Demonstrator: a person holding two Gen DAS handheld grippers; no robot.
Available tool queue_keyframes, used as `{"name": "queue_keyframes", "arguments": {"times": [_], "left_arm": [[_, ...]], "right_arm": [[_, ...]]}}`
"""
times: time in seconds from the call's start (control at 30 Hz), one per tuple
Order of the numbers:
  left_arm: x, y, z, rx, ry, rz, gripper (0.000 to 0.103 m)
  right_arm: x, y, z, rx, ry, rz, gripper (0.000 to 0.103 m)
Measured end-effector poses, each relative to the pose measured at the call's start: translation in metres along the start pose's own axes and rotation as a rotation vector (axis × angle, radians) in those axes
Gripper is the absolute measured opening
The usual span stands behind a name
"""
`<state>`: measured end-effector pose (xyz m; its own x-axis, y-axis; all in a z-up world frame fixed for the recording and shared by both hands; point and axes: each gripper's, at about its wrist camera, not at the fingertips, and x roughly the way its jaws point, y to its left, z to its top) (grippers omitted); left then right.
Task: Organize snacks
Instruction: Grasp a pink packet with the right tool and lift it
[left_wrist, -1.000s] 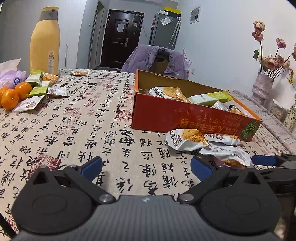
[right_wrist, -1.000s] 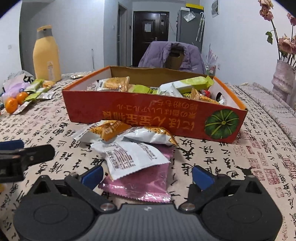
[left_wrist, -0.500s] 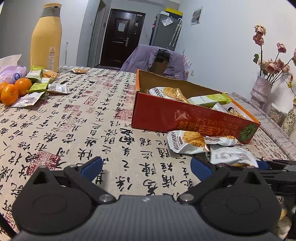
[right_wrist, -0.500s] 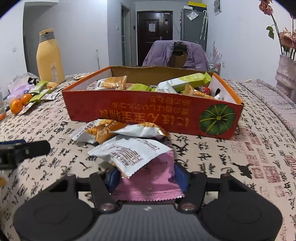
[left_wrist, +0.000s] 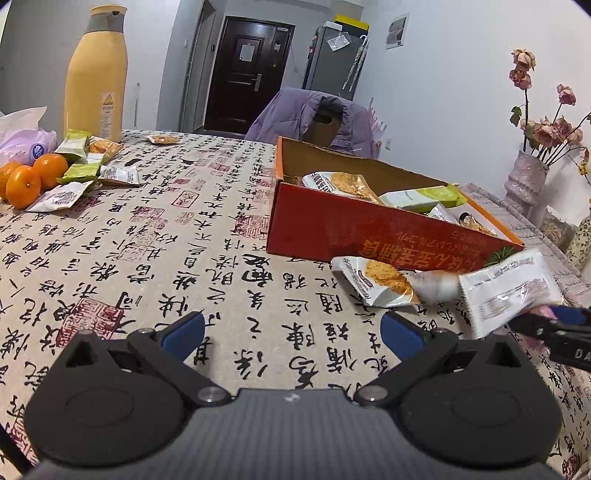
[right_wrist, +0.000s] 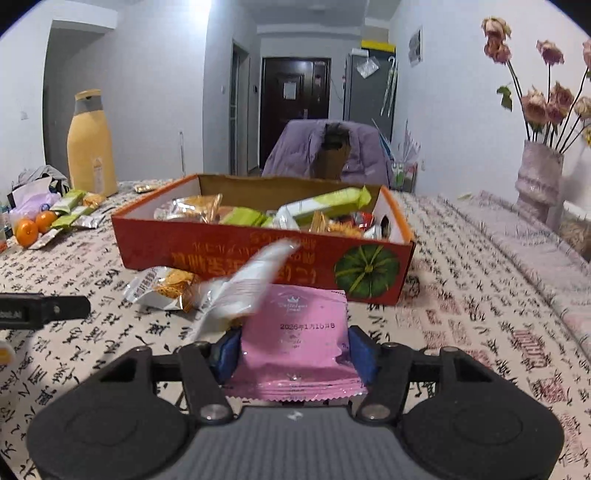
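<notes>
My right gripper (right_wrist: 293, 352) is shut on a pink snack packet (right_wrist: 299, 339) and holds it above the table, in front of the red snack box (right_wrist: 229, 254). A white packet (right_wrist: 243, 284) lies tilted across the pink one, blurred. It also shows in the left wrist view (left_wrist: 509, 291), lifted by the right gripper (left_wrist: 546, 325). Two more packets (left_wrist: 376, 282) lie before the box (left_wrist: 354, 229), which holds several packets. My left gripper (left_wrist: 291, 330) is open and empty above the tablecloth.
Loose packets (left_wrist: 79, 166), oranges (left_wrist: 31, 177) and a tall yellow bottle (left_wrist: 96, 74) sit at the far left. A vase of dried flowers (right_wrist: 539, 177) stands at the right. A chair with a purple jacket (right_wrist: 328, 151) is behind the table.
My right gripper shut on the pink packet and lifted it off the table. The white packet on top rose with it and tilted. The left gripper stayed open.
</notes>
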<state>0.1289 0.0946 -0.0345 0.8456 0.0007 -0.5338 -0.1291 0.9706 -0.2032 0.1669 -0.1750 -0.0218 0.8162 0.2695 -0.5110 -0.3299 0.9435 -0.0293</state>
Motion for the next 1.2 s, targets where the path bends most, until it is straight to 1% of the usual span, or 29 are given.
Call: {"name": "queue_keyframes", "arguments": {"times": [0.17, 0.4, 0.47, 0.63, 0.8, 0.93, 1.1, 1.2], "left_arm": [[0.0, 0.0, 0.0, 0.002, 0.002, 0.004, 0.103], [-0.002, -0.007, 0.003, 0.024, 0.005, 0.017, 0.103], [-0.003, -0.012, 0.005, 0.023, 0.008, 0.002, 0.103], [-0.003, -0.039, 0.011, 0.061, 0.013, -0.032, 0.103], [0.006, -0.072, 0.013, 0.084, 0.047, -0.059, 0.103], [0.019, -0.1, 0.012, 0.09, 0.08, -0.055, 0.103], [0.036, -0.127, 0.009, 0.071, 0.133, -0.049, 0.103], [0.044, -0.142, 0.008, 0.067, 0.14, -0.038, 0.103]], "right_arm": [[-0.003, -0.002, 0.001, 0.001, -0.012, -0.015, 0.06], [-0.01, -0.021, 0.0, 0.042, -0.032, -0.046, 0.06], [-0.012, -0.028, -0.001, 0.056, -0.034, -0.06, 0.06], [-0.012, -0.044, -0.007, 0.087, -0.03, -0.074, 0.06], [-0.011, -0.057, -0.011, 0.101, -0.033, -0.08, 0.06], [-0.009, -0.069, -0.014, 0.113, -0.037, -0.09, 0.06], [-0.007, -0.082, -0.017, 0.114, -0.042, -0.105, 0.06], [-0.004, -0.09, -0.019, 0.105, -0.047, -0.122, 0.06]]}}
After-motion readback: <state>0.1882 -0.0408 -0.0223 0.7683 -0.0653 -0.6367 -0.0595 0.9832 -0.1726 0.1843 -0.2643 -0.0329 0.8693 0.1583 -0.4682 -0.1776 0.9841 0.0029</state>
